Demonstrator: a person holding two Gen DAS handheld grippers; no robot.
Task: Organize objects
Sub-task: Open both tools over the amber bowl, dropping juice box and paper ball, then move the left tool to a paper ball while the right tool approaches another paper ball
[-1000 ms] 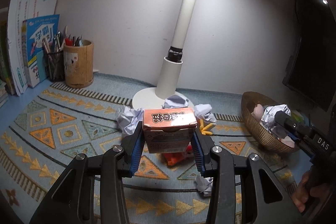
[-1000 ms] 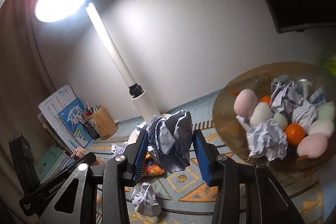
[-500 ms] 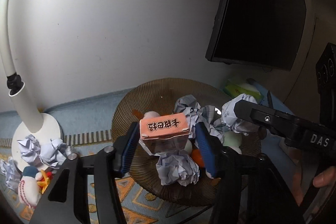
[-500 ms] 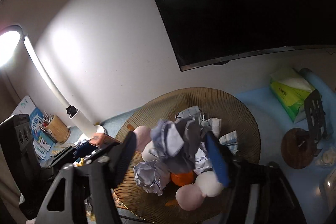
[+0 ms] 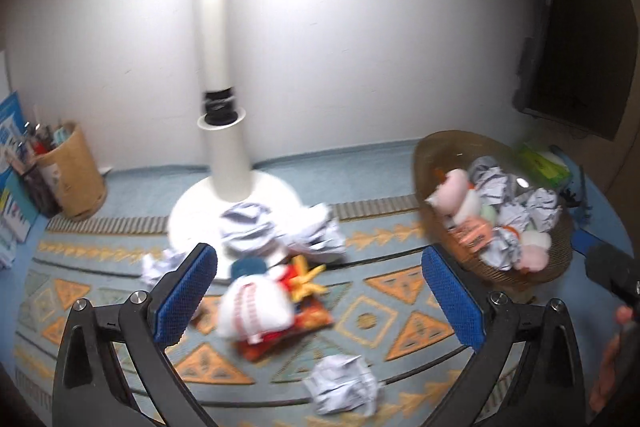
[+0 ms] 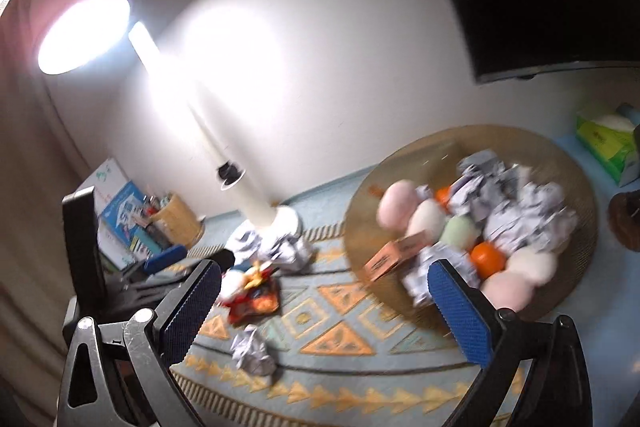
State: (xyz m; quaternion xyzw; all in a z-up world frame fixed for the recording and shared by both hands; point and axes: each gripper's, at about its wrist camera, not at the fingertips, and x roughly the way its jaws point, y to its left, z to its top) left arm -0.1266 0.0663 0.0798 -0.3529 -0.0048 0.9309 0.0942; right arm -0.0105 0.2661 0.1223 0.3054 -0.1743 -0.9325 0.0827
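Both grippers hang with jaws spread wide and nothing between them, having just been opening. The left gripper (image 5: pixel 320 291) points at the soft white toy (image 5: pixel 256 307) lying just beyond and between its fingertips, on a red packet, with a crumpled paper ball (image 5: pixel 344 389) nearer still. That hand looks the closer one for the next pick. The right gripper (image 6: pixel 324 311) faces the woven basket (image 6: pixel 576 227), beyond its right finger. Its view shows the orange box (image 6: pixel 394 255) tilted among the basket's contents, blurred in the left view.
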